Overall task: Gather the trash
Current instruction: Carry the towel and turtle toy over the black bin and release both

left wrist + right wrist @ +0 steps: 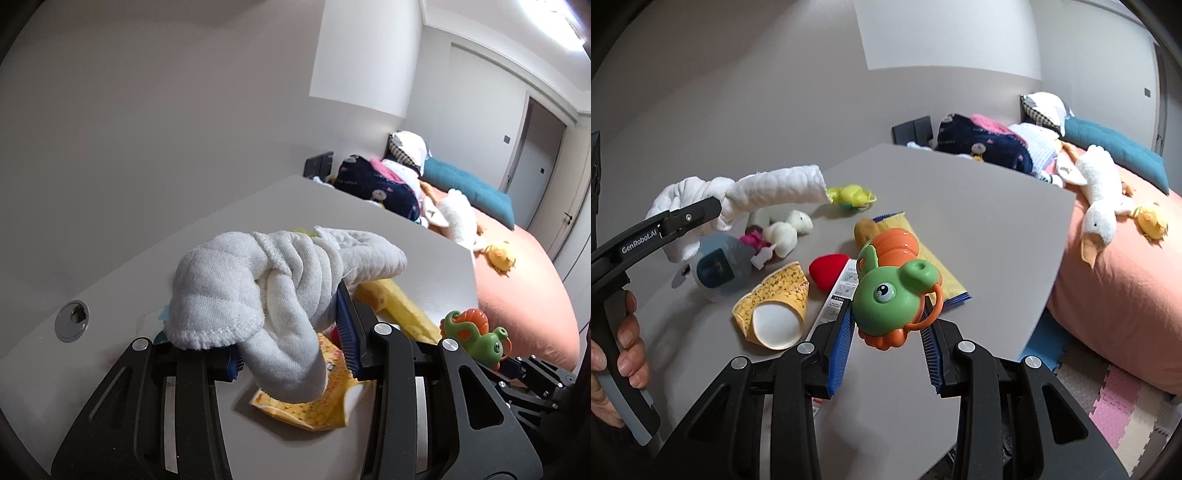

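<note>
Left gripper (291,332): jaws pinching a twisted white cloth (266,288), which hangs clear of the grey table (258,206); in the right wrist view the cloth sticks out sideways from the jaws, so the grip sits near one bunched end; a hand (626,343) wraps the handle, whose arm reads "GenRobot.AI".

Centre of the table: a crushed yellow paper cup (775,306) lies on its side, open mouth toward the camera; beside it a red plush piece (827,271), a printed leaflet (838,291) with text too small to read, a blue-and-clear toy (716,269) and small white plush figures (786,230); the cup and leaflet are judged the likeliest trash, still on the table.

Right gripper (890,325): blue pads pressed on a green and orange toy turtle (894,284), held above the surface; probably lifted to clear the toys from around the trash.

Far right: a bed (1126,288) with a plush goose (1100,199).
</note>
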Demonstrator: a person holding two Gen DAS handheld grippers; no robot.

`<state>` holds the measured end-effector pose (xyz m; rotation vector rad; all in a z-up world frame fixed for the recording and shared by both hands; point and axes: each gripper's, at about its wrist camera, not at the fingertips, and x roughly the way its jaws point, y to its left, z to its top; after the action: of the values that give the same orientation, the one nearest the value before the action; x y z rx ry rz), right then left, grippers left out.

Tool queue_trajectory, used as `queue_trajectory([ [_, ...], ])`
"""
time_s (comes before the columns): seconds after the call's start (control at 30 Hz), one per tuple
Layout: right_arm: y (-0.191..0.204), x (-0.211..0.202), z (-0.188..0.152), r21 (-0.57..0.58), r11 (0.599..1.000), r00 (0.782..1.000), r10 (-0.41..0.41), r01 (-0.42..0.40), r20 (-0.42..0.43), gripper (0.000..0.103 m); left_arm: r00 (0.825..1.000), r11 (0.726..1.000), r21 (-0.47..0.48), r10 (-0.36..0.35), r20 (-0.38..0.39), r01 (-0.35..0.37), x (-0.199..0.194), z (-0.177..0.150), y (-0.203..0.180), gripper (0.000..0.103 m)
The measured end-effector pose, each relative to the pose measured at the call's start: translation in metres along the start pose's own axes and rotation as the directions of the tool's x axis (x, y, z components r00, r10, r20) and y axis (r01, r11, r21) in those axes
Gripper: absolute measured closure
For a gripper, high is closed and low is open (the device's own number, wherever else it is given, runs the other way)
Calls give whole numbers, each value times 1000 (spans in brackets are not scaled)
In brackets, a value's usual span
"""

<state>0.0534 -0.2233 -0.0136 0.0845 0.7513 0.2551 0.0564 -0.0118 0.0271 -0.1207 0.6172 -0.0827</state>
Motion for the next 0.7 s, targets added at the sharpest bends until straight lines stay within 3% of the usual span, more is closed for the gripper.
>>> queue_trajectory([
  [0.7, -63, -84, -38, 92, 990, 990, -116, 108, 79, 66, 986, 977, 132, -169, -8, 168, -28, -19, -117, 63],
])
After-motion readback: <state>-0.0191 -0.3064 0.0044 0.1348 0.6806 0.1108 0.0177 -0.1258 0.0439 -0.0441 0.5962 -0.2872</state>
